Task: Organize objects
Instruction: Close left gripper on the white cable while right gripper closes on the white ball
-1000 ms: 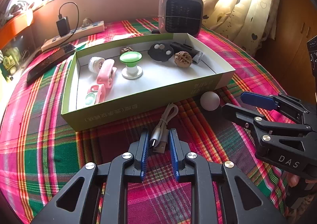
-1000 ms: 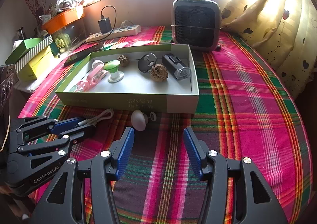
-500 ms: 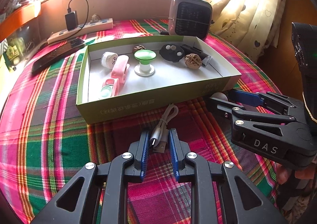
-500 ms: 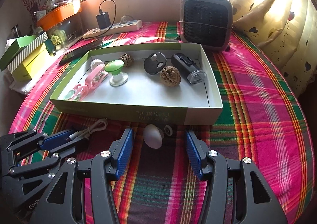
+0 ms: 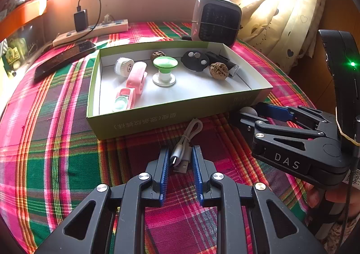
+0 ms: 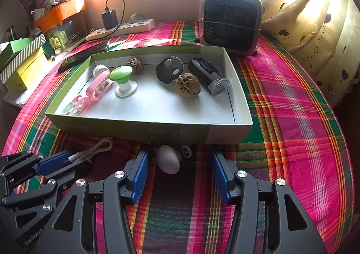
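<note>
A big table is covered by a checked cloth [image 6: 292,119] in pink, green and red. A curtain [image 6: 319,35] with little hearts is hung at the right. A grey heater [image 6: 231,21] is stood at the back of the table, just behind the box.

A flat green box [image 6: 144,129] with a white inside is laid in the middle of the cloth. Small things are kept in it: a black flashlight [image 6: 208,75] by the right wall, a round black disc [image 6: 169,69] beside it, a brown walnut [image 6: 187,85] just in front of the disc, a green and white knob [image 6: 122,82] in the middle, and pink clips [image 6: 96,89] by the left wall.

The left gripper [image 5: 178,157] is seen low in its own view. Its jaws are kept narrow, and the plug end of a white cable [image 5: 180,157] is held between the blue pads. The rest of the cable is looped on the cloth, toward the box.

The right gripper [image 6: 180,164] is set just in front of the box. Its jaws are held half wide. A white egg-shaped thing [image 6: 168,159] is laid on the cloth between them, nearer the left pad, and is not touched by either pad.

A white power strip [image 5: 92,31] is laid at the back left, with a black charger plugged in.
</note>
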Tool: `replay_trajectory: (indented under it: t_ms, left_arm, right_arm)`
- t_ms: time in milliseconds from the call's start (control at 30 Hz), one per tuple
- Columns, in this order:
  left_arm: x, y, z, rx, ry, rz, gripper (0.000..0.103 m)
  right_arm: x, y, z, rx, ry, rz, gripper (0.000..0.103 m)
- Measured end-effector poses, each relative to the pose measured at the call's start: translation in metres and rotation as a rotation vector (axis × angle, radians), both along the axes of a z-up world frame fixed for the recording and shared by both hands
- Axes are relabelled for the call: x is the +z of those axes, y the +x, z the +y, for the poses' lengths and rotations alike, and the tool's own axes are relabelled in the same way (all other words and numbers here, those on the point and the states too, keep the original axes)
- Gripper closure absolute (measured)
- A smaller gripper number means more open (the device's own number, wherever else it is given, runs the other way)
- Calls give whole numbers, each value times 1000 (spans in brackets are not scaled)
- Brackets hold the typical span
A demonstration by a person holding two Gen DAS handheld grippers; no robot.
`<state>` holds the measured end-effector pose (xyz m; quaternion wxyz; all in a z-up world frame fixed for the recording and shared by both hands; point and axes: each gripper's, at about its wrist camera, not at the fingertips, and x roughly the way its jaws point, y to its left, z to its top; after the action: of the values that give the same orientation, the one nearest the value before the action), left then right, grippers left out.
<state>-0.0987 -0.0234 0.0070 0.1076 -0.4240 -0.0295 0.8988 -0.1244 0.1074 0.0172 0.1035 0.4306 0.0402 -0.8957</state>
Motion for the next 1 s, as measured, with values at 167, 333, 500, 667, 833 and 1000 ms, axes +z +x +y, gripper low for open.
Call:
replay_trajectory:
  t_ms: [167, 333, 500, 667, 833, 1000]
  left_arm:
    - [0, 0, -1, 0, 8, -1, 84]
    - [0, 0, -2, -1, 14, -2, 84]
    - [0, 0, -1, -1, 15, -2, 84]
    - [0, 0, -2, -1, 15, -2, 84]
    - [0, 0, -2, -1, 14, -2, 84]
    - [0, 0, -2, 0, 16, -2, 84]
  right_arm:
    - [1, 5, 8, -7, -2, -2, 50]
    - [2, 12, 16, -23, 4, 3, 50]
    - [2, 17, 25, -44, 1, 2, 50]
    - [0, 18, 28, -44, -1, -3, 50]
    - [-3, 15, 25, -36, 16, -8, 50]
    - [-4, 11, 24, -42, 24, -2, 50]
